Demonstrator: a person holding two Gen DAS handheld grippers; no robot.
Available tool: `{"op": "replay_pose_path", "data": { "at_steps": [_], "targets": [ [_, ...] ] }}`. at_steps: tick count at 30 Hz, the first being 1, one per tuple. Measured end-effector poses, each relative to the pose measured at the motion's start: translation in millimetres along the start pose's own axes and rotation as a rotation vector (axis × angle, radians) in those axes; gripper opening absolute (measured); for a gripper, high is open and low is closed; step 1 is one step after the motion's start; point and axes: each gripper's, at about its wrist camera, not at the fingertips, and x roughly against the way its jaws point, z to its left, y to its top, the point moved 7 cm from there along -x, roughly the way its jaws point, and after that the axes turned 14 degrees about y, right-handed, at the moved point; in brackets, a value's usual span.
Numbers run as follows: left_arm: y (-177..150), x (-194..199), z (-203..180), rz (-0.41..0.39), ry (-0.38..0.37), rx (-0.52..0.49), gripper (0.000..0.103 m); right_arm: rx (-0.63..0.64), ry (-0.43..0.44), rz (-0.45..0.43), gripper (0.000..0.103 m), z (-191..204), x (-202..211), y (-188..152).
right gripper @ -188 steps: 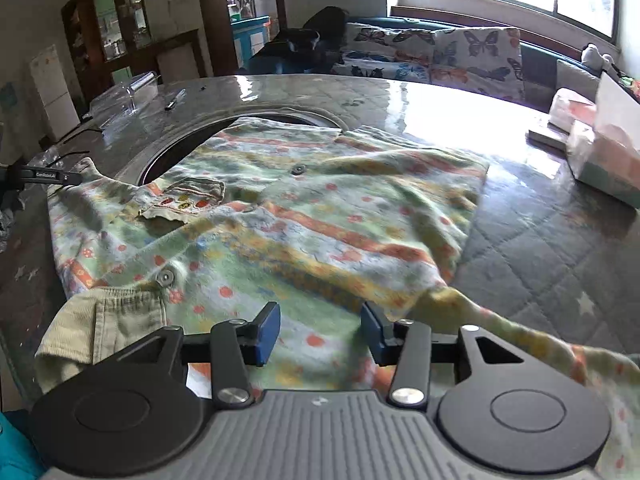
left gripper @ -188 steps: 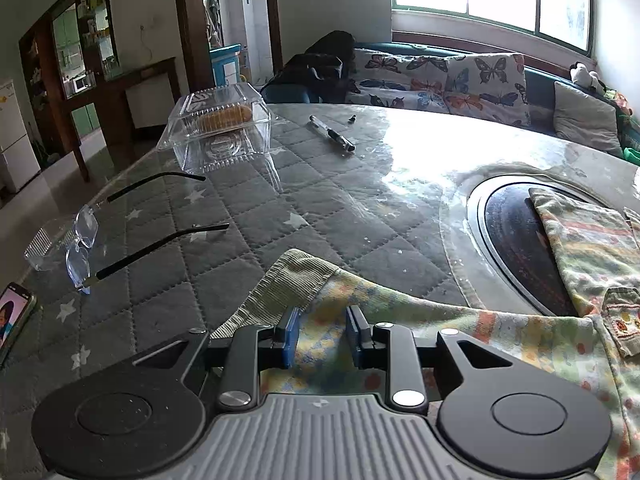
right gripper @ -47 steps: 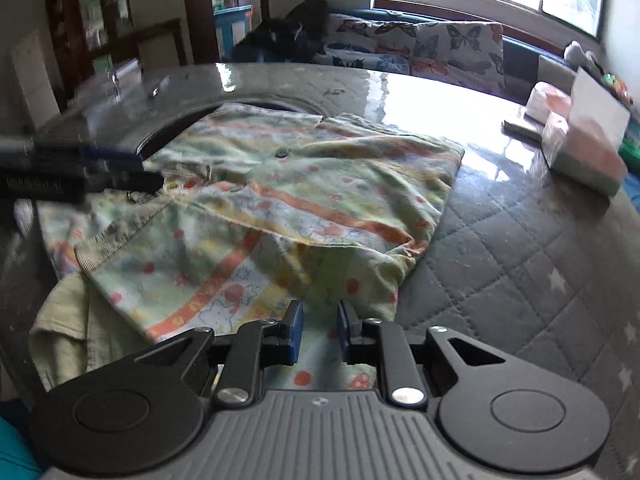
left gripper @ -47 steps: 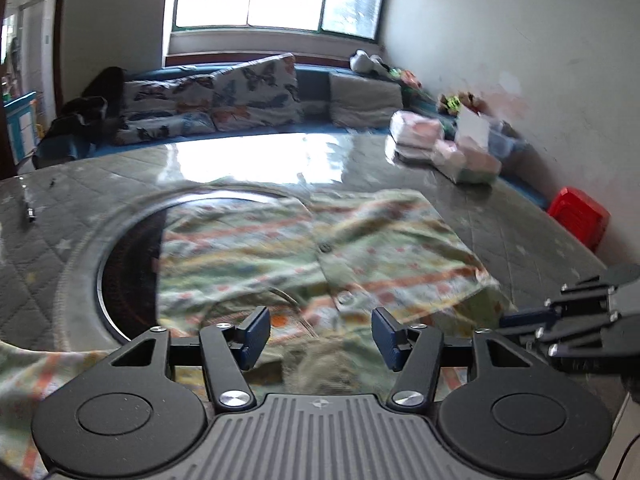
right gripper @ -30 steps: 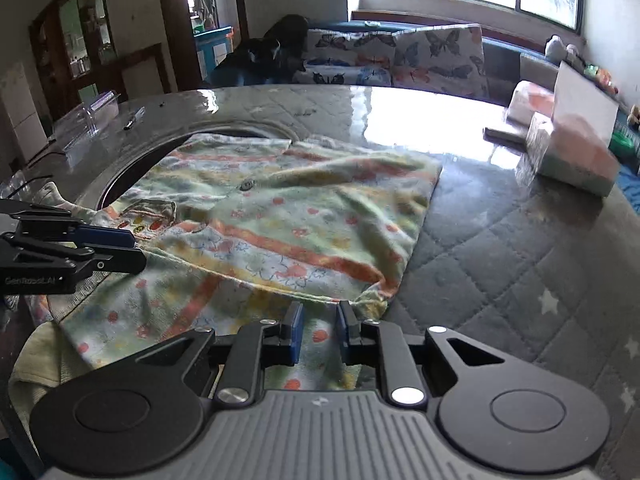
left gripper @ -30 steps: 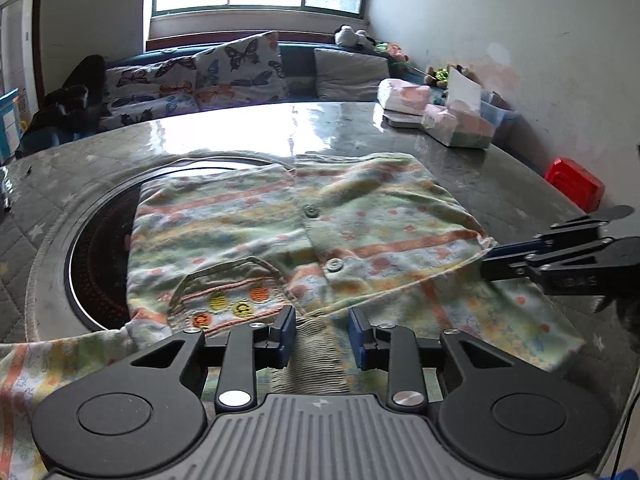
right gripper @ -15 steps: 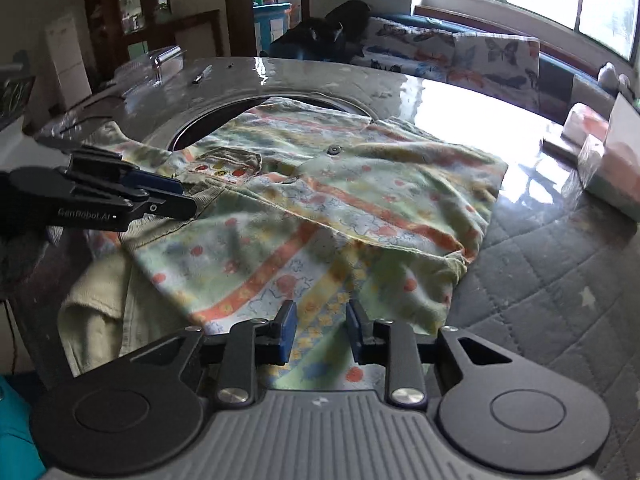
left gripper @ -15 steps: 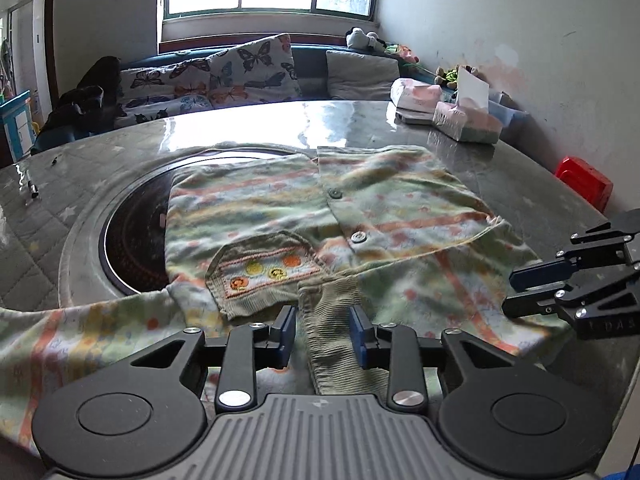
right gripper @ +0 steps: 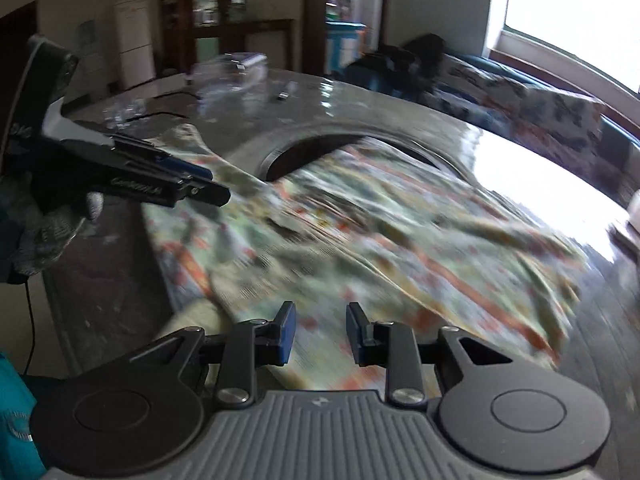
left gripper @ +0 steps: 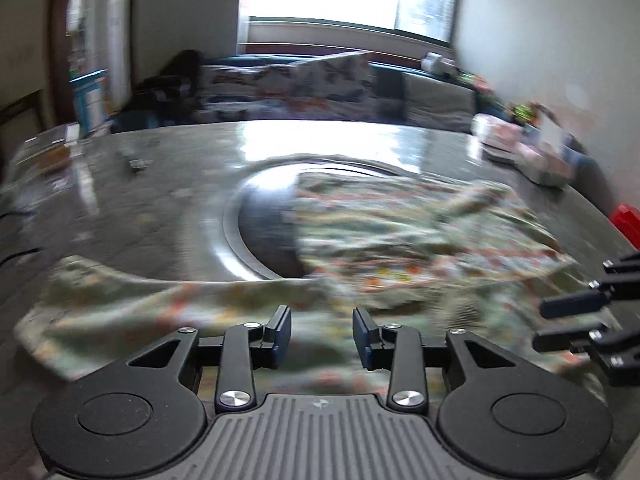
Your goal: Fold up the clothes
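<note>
A small patterned shirt (left gripper: 400, 248), pale green with orange and yellow stripes, lies crumpled over the round table's dark centre recess (left gripper: 264, 232). One sleeve (left gripper: 120, 312) trails to the left, close in front of my left gripper (left gripper: 322, 334). Its jaws are opening, and the cloth lies below the gap without being pinched. My right gripper (right gripper: 320, 334) hovers over the shirt's (right gripper: 380, 240) near hem, open, with nothing gripped. Each gripper shows in the other's view: the right gripper (left gripper: 576, 320) at the right edge, and the left gripper (right gripper: 188, 184) held by a gloved hand (right gripper: 48, 232). Both frames are motion-blurred.
The table (left gripper: 140, 208) has a grey quilted cover under a glossy top. A pen (left gripper: 138, 164) and a clear plastic box (right gripper: 232, 72) sit at its far left. Tissue packs (left gripper: 532, 156) stand far right, with a red stool (left gripper: 628, 220) beyond. A cushioned sofa (left gripper: 320, 80) lines the window wall.
The right gripper has let go of the hem and the ribbed cuff no longer sits between the left fingers. Both jaws stand wider, and both views have swung left over the shirt.
</note>
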Motion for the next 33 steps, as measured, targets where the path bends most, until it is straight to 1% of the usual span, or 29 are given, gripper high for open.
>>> {"op": "replay_pose_path", "data": {
  "at_steps": [3,6,11,15,18,20,27,33],
  "targets": [
    [-2,-2,34,0.006,0.076,0.062,0.038,0.034,0.037,0.003,0.027,11,-16,9],
    [-6,-3,73,0.011,0.172,0.122,0.038,0.047,0.052,0.047,0.027,16,-35,6],
    [-14,-5,137,0.028,0.322,0.23,0.038,0.033,0.056,0.034,0.027,16,-32,9],
    [-18,-11,172,0.048,0.406,0.305,0.038,0.025,0.051,0.024,0.027,13,-25,10],
    [-19,-18,188,0.065,0.434,0.35,0.038,0.022,0.049,0.022,0.027,12,-23,10],
    [-19,-21,192,0.069,0.442,0.361,0.038,0.017,0.048,0.016,0.027,12,-21,11],
    [-21,-27,193,0.086,0.462,0.387,0.038,-0.004,0.042,-0.009,0.028,8,-14,11],
    [-20,-29,193,0.085,0.463,0.417,0.036,-0.028,0.029,-0.018,0.028,4,-9,6]
  ]
}}
